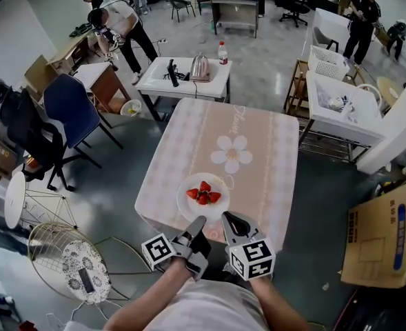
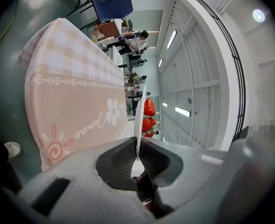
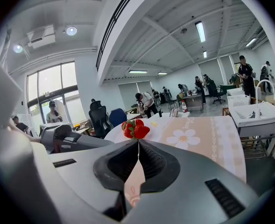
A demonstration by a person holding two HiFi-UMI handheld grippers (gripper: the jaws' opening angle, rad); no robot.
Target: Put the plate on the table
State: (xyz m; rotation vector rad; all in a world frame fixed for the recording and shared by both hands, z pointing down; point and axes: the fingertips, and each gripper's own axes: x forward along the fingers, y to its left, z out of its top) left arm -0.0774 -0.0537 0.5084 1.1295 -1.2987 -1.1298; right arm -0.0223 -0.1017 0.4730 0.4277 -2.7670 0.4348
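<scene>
A white plate (image 1: 204, 200) with several strawberries (image 1: 203, 194) is over the near end of the table (image 1: 258, 150), which has a pink flowered cloth. Both grippers grip its near rim. My left gripper (image 1: 196, 226) is shut on the rim at the left, my right gripper (image 1: 228, 221) at the right. In the left gripper view the plate (image 2: 138, 120) shows edge-on between the shut jaws of the left gripper (image 2: 137, 146), with the strawberries (image 2: 149, 110) beyond. In the right gripper view the right gripper (image 3: 138, 148) pinches the thin rim below the strawberries (image 3: 134, 129). I cannot tell whether the plate touches the cloth.
Beyond the table stands a white desk (image 1: 182, 81) with a kettle (image 1: 200, 66) and a bottle (image 1: 222, 52). A blue chair (image 1: 70, 110) is at the left, a wire stool (image 1: 68, 262) at the near left, a cardboard box (image 1: 385, 236) and a white stand (image 1: 340, 109) at the right. People stand far back.
</scene>
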